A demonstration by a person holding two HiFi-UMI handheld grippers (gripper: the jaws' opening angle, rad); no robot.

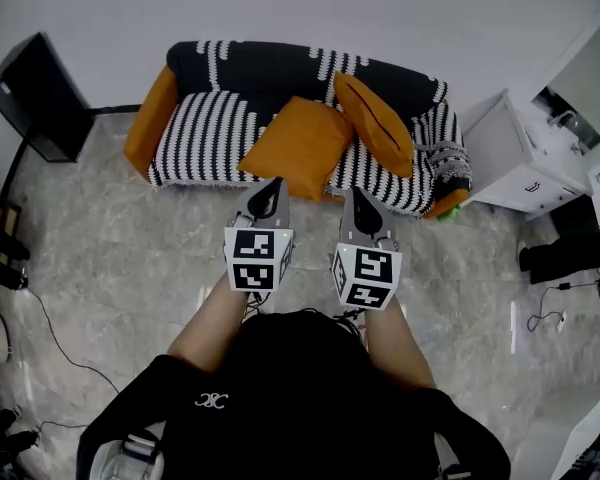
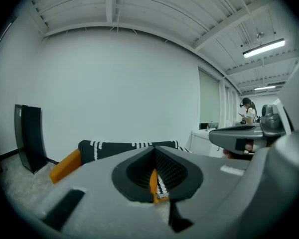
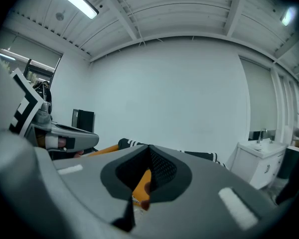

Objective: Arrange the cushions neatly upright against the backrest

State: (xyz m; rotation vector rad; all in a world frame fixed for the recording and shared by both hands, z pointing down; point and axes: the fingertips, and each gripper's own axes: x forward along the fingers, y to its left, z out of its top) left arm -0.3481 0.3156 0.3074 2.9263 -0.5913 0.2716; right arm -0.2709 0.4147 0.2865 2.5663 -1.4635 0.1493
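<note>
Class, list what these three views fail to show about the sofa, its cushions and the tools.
- Left gripper view: the left tool, shut, covers the sofa seat; only an orange sliver shows.
- Right gripper view: the right tool blocks the flat cushion and leaning cushion likewise.
- Head view: the green thing at the sofa's end is too small to name.

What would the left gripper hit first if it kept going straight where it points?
Probably the orange cushion lying on the striped sofa seat. The shut left gripper aims at the cushion's near edge, with nothing visible between. Depth is hard to judge from above.
</note>
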